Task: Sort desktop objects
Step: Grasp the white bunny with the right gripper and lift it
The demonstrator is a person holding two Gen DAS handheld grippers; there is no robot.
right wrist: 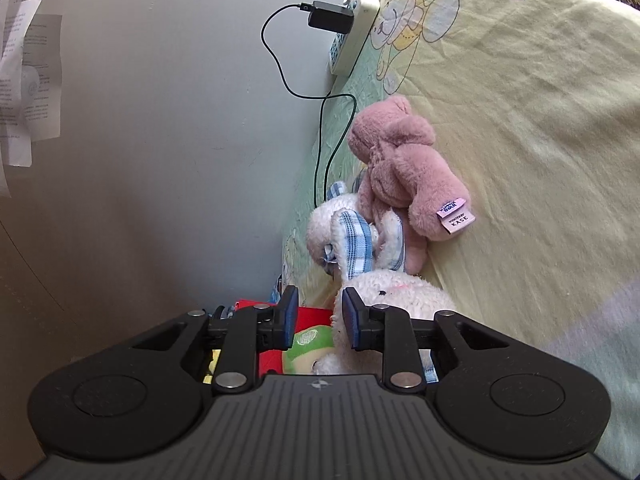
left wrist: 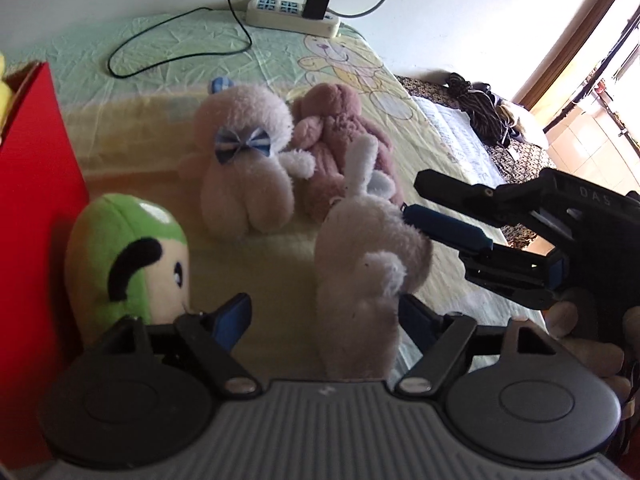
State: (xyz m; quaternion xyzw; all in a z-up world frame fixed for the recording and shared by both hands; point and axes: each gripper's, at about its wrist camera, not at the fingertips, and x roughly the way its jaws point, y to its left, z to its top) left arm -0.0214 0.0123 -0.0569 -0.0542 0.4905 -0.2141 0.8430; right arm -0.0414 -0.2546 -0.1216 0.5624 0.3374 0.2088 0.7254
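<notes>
The near white plush rabbit (left wrist: 360,264) lies on the bed (left wrist: 160,60), in front of the bow-tied white plush (left wrist: 244,160) and the pink plush (left wrist: 340,136), with the green-capped plush (left wrist: 124,256) to its left against the red box (left wrist: 36,200). It sits between the fingers of the left hand-held gripper (left wrist: 324,316), whose jaws stand spread wide and unclenched, one pad touching its flank; probably lined up to close on its body. The right hand-held gripper (left wrist: 428,204) comes in from the rabbit's right, jaws parted and holding nothing, one blue pad (left wrist: 448,228) pressed at the rabbit's head, likely steadying it. The box beside the green plush looks like the sorting bin, hence the toys gathered close by
</notes>
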